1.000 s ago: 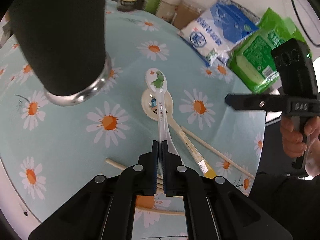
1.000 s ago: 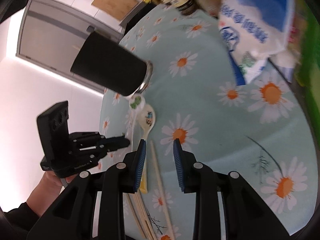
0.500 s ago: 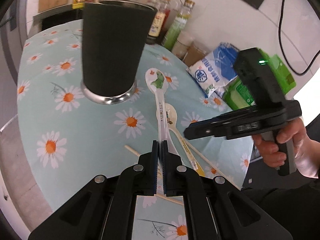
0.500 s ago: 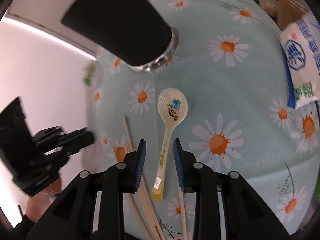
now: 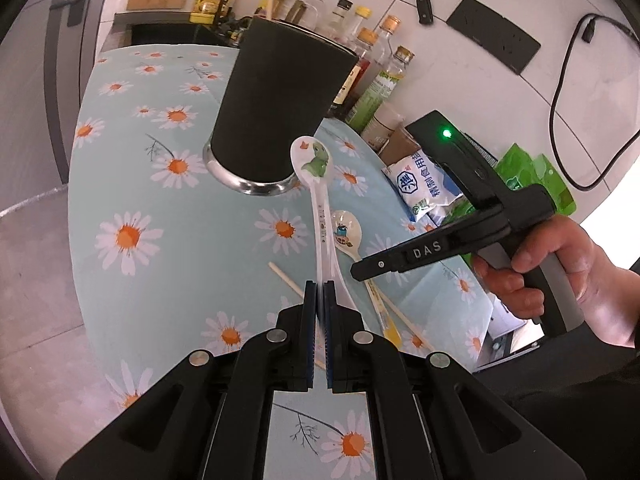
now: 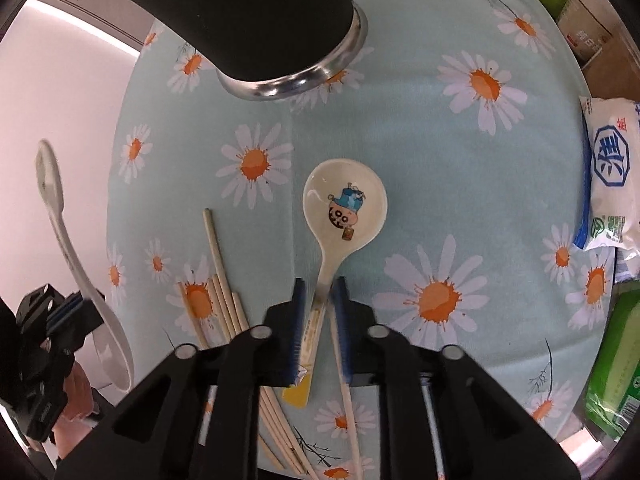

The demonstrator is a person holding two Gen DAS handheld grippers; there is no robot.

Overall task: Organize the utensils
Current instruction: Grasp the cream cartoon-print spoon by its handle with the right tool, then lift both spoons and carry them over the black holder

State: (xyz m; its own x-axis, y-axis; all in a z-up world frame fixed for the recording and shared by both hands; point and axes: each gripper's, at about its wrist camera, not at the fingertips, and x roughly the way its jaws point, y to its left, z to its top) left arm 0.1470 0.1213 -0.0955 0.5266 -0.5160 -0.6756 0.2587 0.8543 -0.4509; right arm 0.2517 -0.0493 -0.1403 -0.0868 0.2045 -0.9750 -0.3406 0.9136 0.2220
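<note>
a round table [image 5: 192, 248] in a pale blue daisy-print cloth carries everything. on it stands a tall black cup [image 5: 280, 100] with a steel base ring, upright, near the table's far side in the left wrist view. bags of salt [image 6: 612, 176] and green packets [image 6: 616, 368] sit at the table's edge. a bundle of wooden chopsticks [image 6: 224, 284] lies flat left of the right gripper [image 6: 320, 316], whose jaws are closing about the handle of the cartoon-print spoon [image 6: 344, 208], which lies flat on the cloth, bowl up; whether the pads press it yet i cannot tell. the left gripper [image 5: 320, 292] is clamped on the handle of the white dinosaur spoon [image 5: 316, 164], held off the table beside the cup's base.
</note>
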